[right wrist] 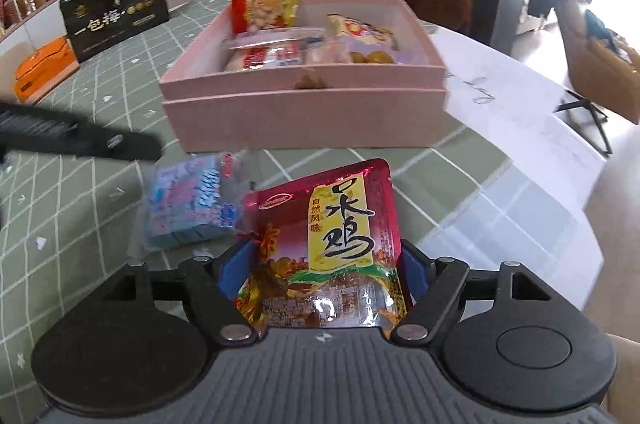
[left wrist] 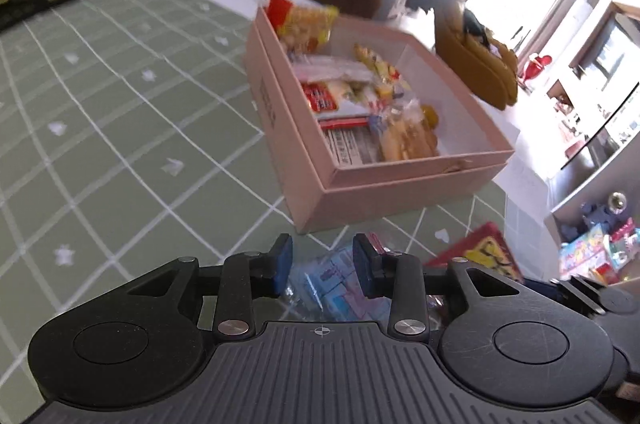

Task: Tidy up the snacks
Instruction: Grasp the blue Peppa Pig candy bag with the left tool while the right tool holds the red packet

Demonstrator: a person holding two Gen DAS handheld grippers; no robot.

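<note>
Straddling the red packet (right wrist: 324,244) — right hand-held gripper (right wrist: 320,264) wide apart; left hand-held gripper (left wrist: 322,266) apart, empty.

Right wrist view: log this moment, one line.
left gripper: open over blue packet | right gripper: open, red packet between jaws | pink box: partly filled

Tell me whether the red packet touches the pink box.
Apart. The right wrist view shows a strip of green tablecloth between the red packet and the pink box.
</note>
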